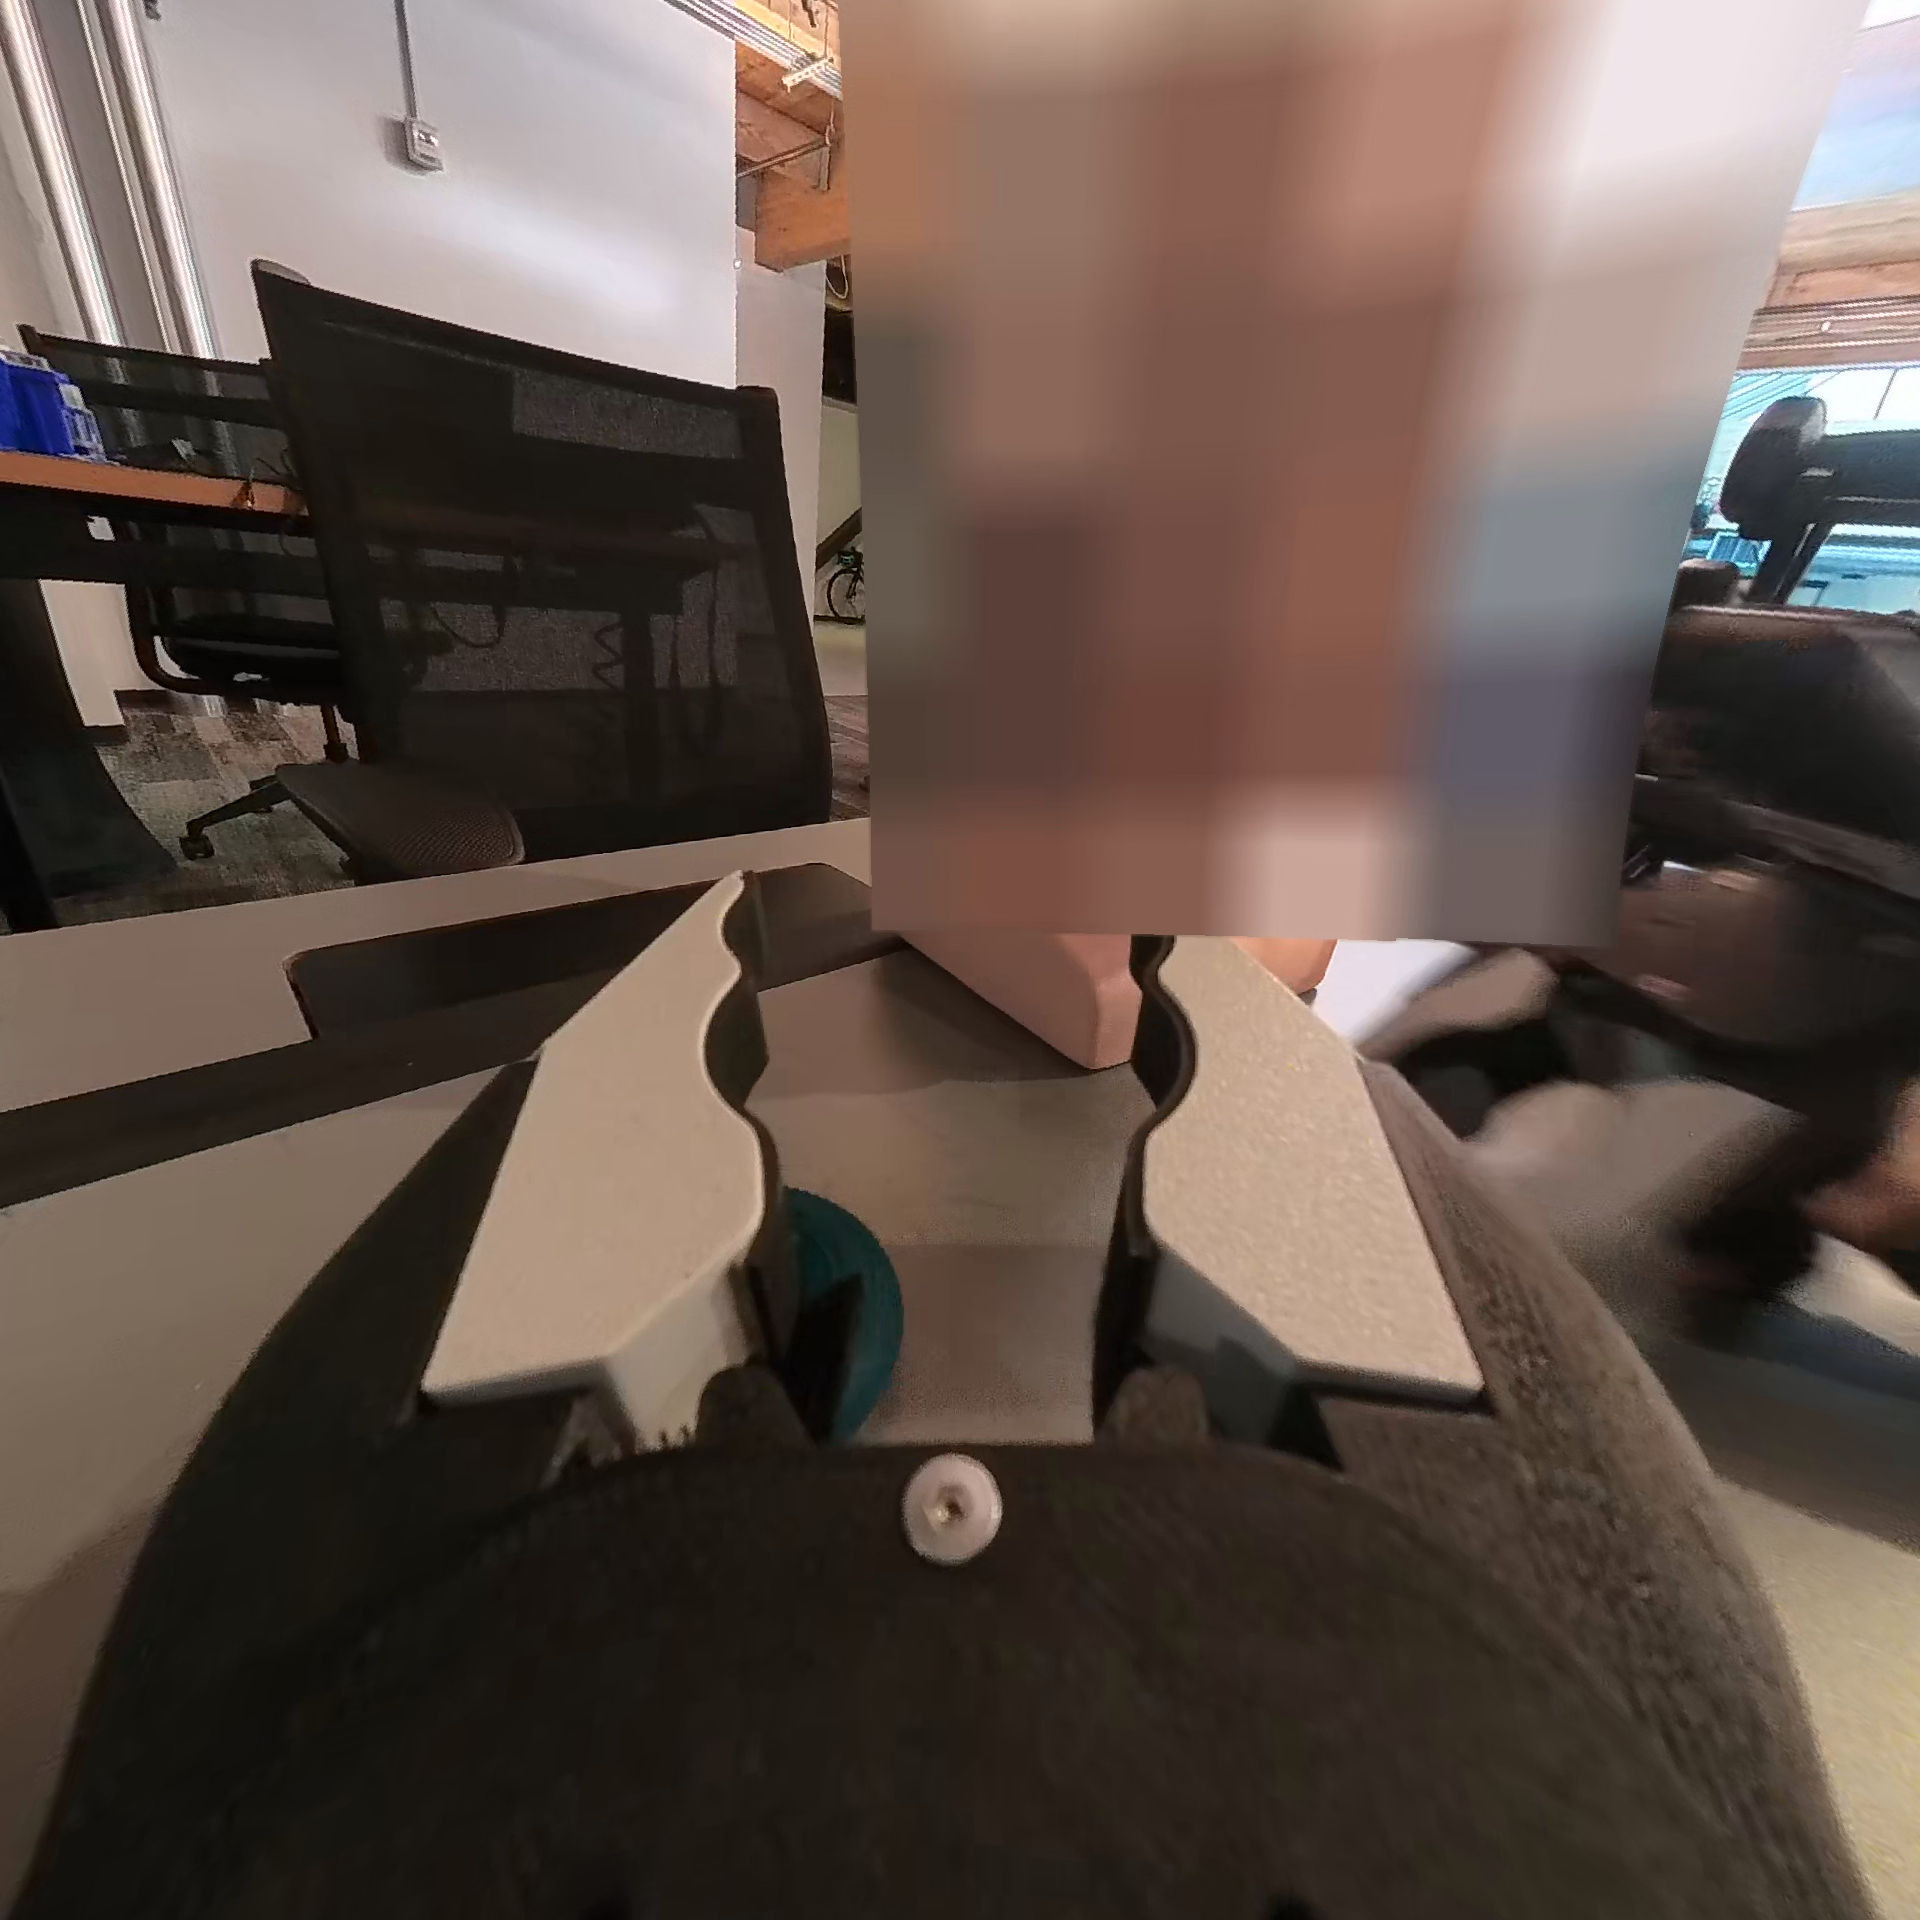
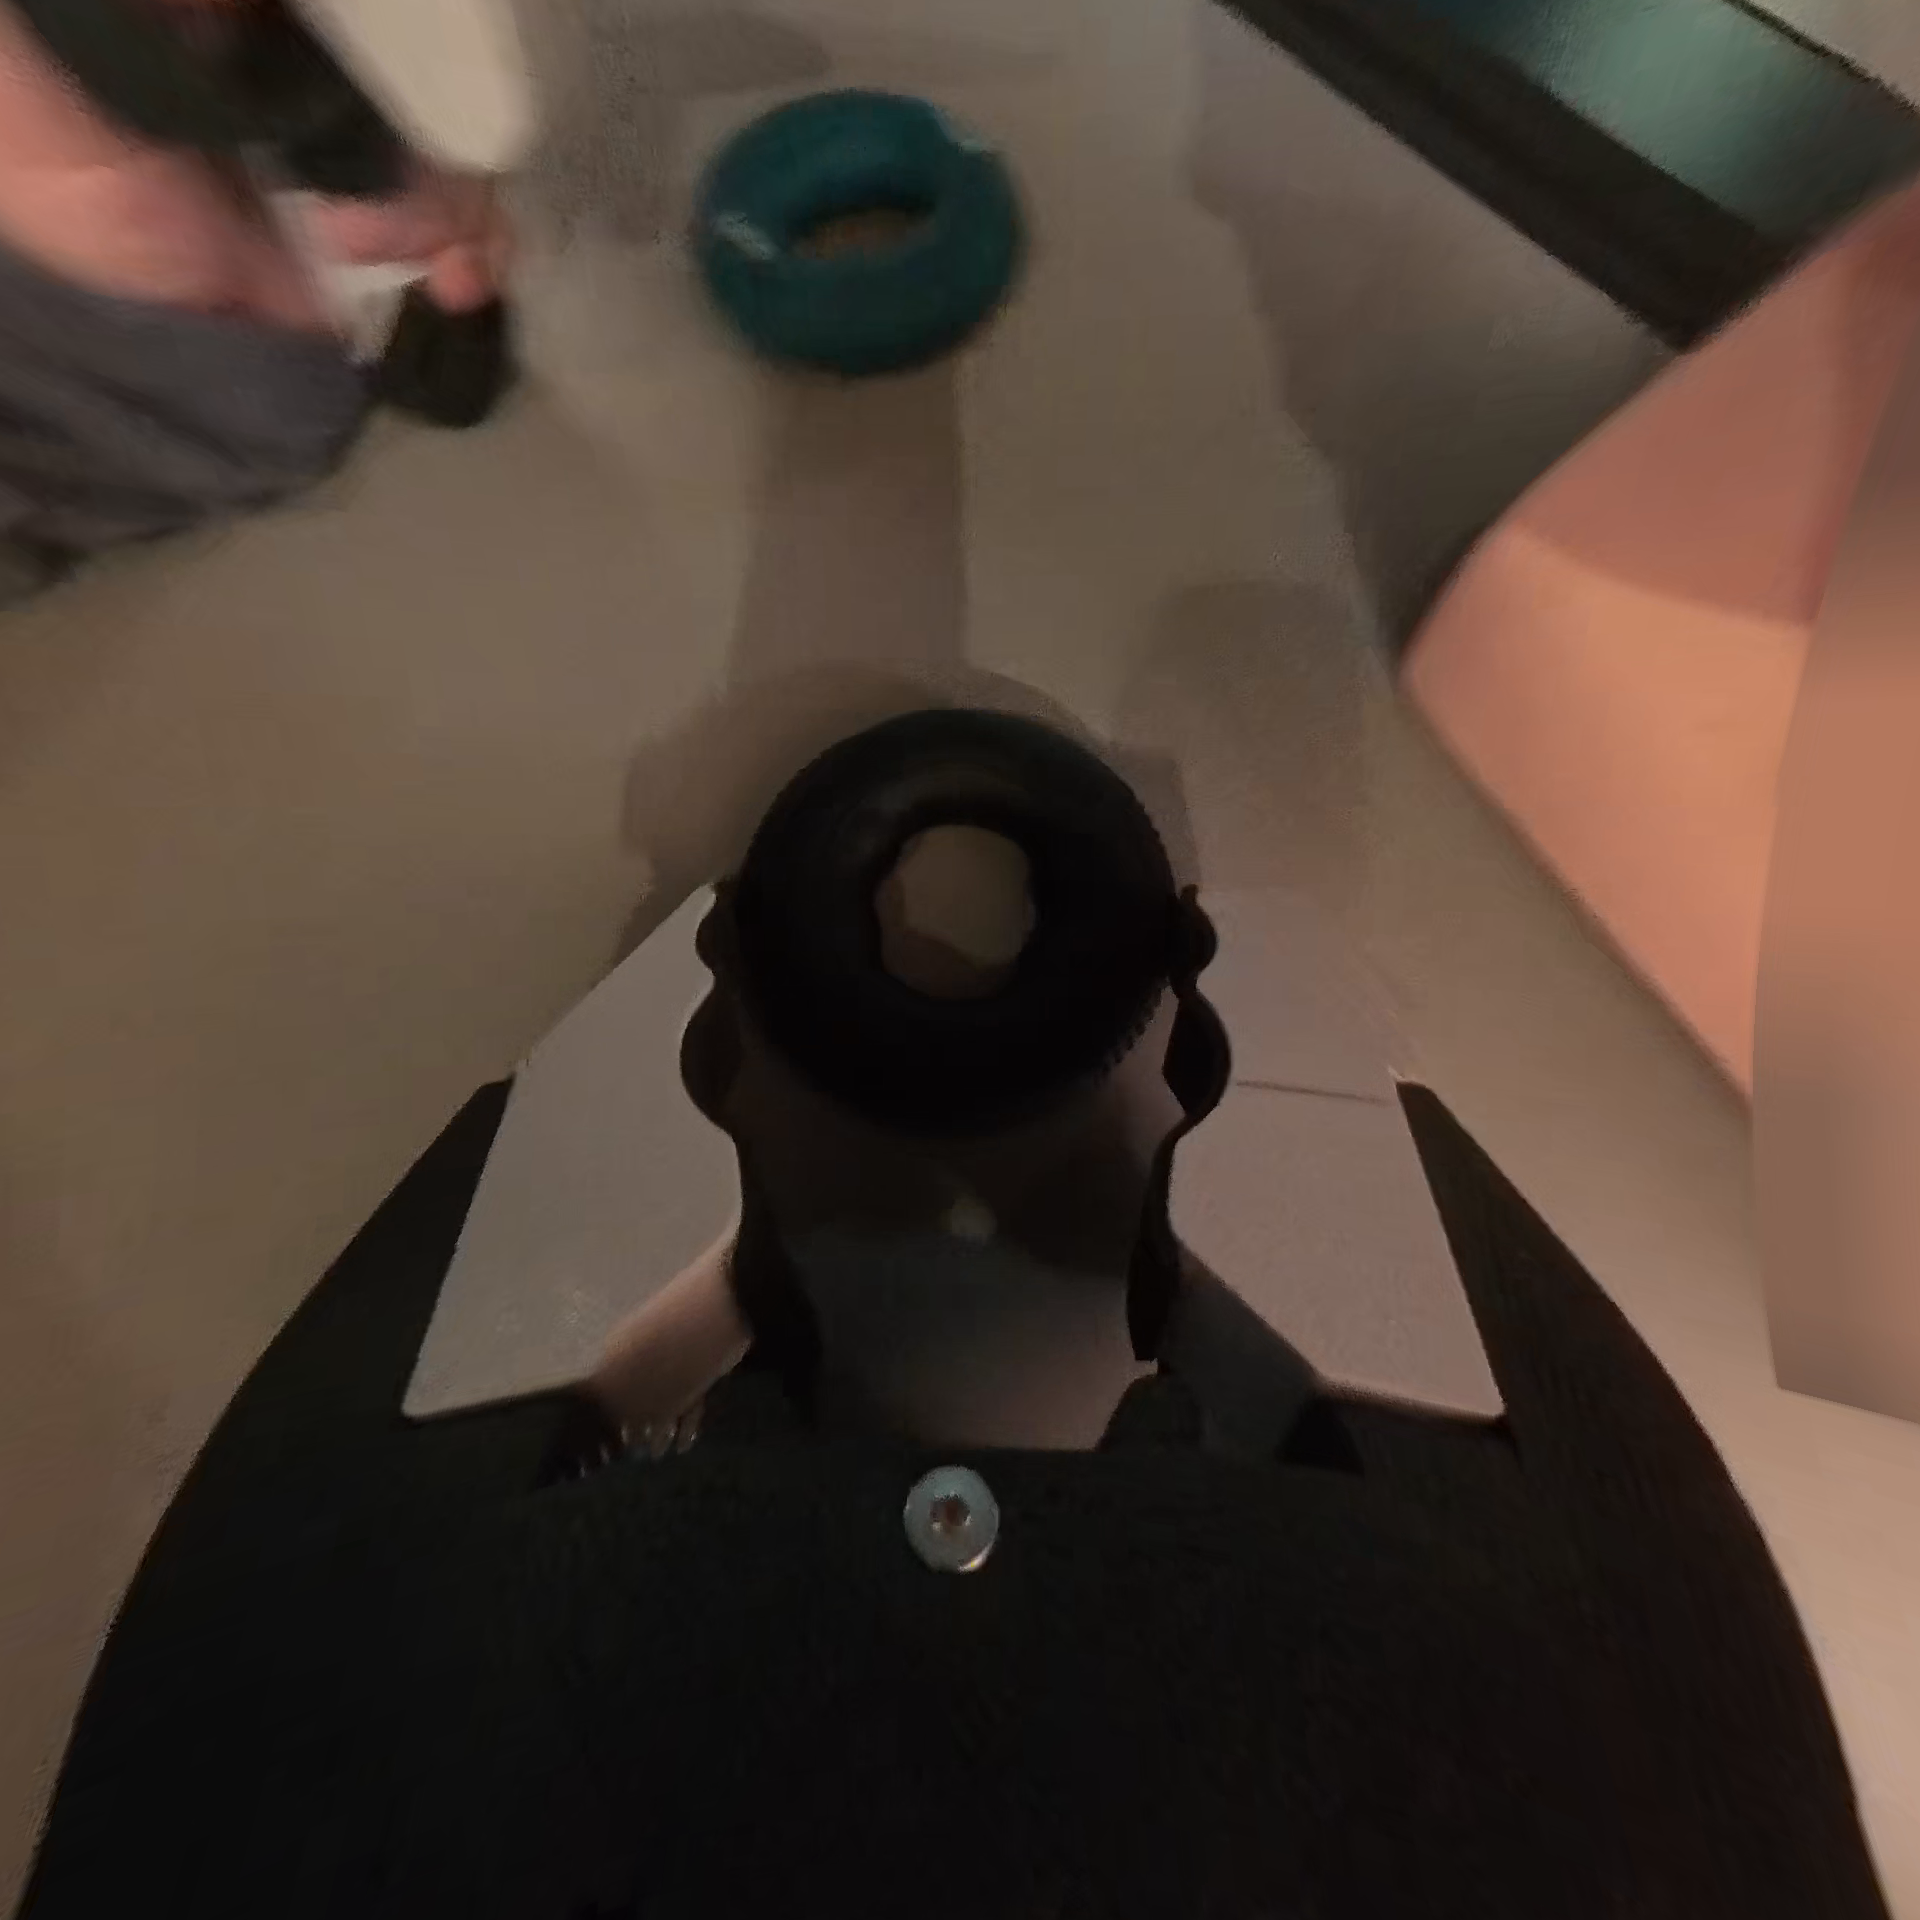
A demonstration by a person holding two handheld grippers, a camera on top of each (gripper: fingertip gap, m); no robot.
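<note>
Right tongs (image 2: 961,935) clamp a black ring (image 2: 831,997); left tongs (image 1: 940,997) gape, half-hiding a teal ring (image 1: 868,1288); bench (image 2: 260,831) blurred.

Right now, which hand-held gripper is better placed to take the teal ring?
Left, probably: the left hand-held gripper is open and empty, teal ring just below its fingers. The right hand-held gripper is shut on a black ring, farther off.

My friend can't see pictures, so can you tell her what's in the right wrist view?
The right claw is shut on a black ring, holding it just above a pale table. Farther off a teal ring lies on the table, with the blurry left claw at upper left and a peach box at right.
</note>
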